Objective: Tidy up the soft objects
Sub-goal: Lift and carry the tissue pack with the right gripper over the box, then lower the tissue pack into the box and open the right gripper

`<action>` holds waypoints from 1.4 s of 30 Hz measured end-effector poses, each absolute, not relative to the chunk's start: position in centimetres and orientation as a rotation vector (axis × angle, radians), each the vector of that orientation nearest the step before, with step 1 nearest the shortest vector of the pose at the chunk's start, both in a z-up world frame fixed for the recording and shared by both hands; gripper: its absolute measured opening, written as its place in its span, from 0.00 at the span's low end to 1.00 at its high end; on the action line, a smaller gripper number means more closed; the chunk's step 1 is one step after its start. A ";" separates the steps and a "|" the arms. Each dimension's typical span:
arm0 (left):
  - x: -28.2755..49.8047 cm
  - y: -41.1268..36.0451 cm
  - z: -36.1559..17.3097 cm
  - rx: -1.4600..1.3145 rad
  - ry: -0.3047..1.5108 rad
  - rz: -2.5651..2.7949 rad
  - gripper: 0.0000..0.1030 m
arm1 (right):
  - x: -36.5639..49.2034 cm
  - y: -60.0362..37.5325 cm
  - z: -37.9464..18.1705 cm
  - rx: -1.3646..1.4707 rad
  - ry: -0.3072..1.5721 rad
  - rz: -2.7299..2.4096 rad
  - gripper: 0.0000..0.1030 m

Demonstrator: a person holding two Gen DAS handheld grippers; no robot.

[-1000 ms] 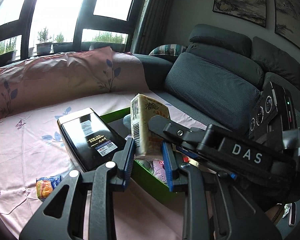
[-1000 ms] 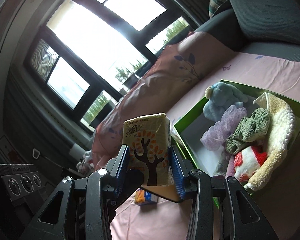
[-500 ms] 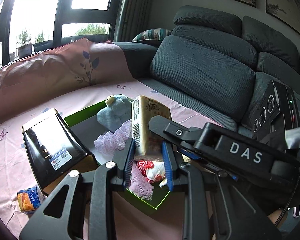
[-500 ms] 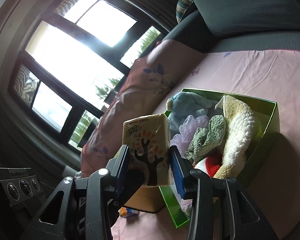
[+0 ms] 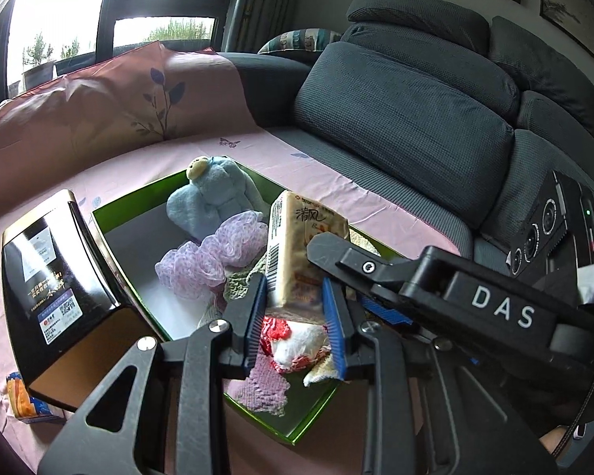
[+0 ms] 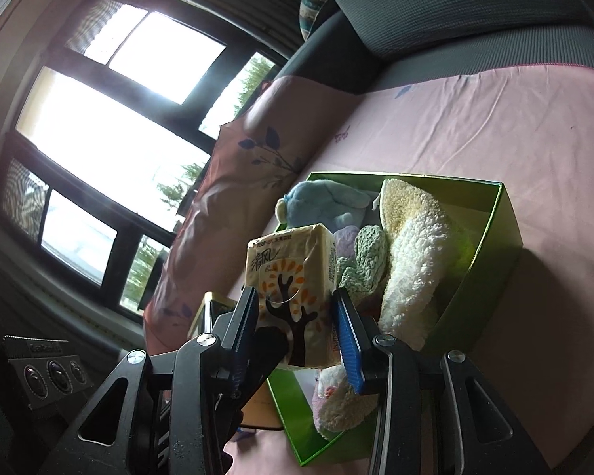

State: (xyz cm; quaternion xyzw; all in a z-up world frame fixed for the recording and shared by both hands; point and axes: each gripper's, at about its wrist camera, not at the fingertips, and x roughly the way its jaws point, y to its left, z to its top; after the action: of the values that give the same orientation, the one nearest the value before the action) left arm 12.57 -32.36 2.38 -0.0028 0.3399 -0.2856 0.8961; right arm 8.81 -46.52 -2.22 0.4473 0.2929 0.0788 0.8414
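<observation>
Both grippers grip one yellow tissue pack [image 5: 297, 253], also in the right wrist view [image 6: 293, 273], and hold it above the green box [image 5: 111, 233]. My left gripper [image 5: 295, 324] pinches its lower end; my right gripper [image 6: 297, 330] pinches its sides and shows as the "DAS" arm [image 5: 495, 308]. In the box lie a blue plush toy [image 5: 214, 202], a lilac mesh sponge [image 5: 210, 257], a green knit cloth [image 6: 366, 257], a cream fluffy towel [image 6: 412, 253] and a red-and-white soft item [image 5: 293, 340].
A black box lid [image 5: 47, 277] leans at the green box's left side. A small orange-blue packet [image 5: 23, 399] lies on the pink sheet [image 5: 336, 182]. A dark grey sofa back [image 5: 408, 107] and a pink pillow [image 5: 99, 95] border the area.
Both grippers moved the tissue pack from beside the black lid to over the green box, lower and nearer the soft items. Both grips stayed shut.
</observation>
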 end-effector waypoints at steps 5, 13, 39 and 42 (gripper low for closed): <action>13.0 -33.1 1.8 0.010 0.729 -0.580 0.27 | 9.1 -47.0 -3.0 0.977 0.642 0.138 0.38; 13.6 -33.8 0.9 0.026 0.761 -0.554 0.27 | 9.3 -47.4 -3.7 1.001 0.672 0.094 0.38; 12.7 -33.2 1.4 0.018 0.779 -0.459 0.26 | 8.5 -46.6 -1.8 0.889 0.676 0.005 0.38; 11.7 -32.2 2.5 0.016 0.749 -0.461 0.26 | 7.9 -46.5 -0.9 0.855 0.659 -0.035 0.38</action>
State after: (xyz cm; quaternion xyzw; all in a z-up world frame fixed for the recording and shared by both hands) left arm 11.67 -32.18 2.47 0.0076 0.3627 -0.2231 0.9048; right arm 7.89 -46.48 -0.90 0.4071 0.3137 -0.0165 0.8576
